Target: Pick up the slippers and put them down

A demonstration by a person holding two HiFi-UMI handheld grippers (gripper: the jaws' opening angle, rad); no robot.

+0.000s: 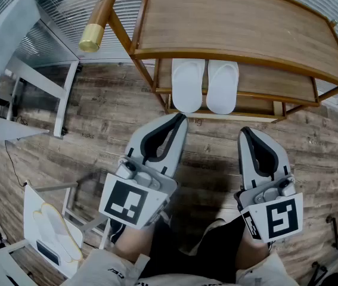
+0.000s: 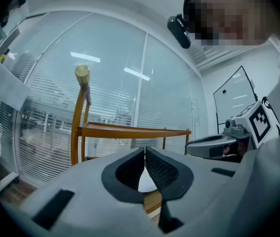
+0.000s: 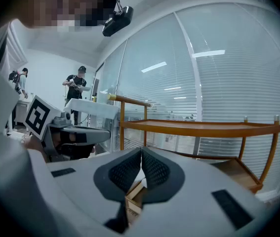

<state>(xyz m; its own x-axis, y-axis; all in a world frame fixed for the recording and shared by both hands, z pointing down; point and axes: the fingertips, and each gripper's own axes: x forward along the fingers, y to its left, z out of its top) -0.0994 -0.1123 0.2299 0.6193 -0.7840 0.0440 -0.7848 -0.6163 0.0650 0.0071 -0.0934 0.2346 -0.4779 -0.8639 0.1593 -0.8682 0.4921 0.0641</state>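
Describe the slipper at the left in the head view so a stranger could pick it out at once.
Find the wooden rack by the window blinds and look at its lower shelf. Two white slippers lie there side by side. The left slipper is nearer the brass-capped post, just beyond the left gripper, unlike the right slipper.

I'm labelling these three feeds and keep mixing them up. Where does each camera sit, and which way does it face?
Head view: on the person's head, steeply down at slippers on the wooden rack; left gripper, right gripper and legs show.
Left gripper view: on that gripper, along its shut jaws toward the rack; right gripper at right.
Right gripper view: mirrored, shut jaws toward the rack; left gripper at left.
Shared: all see the rack.
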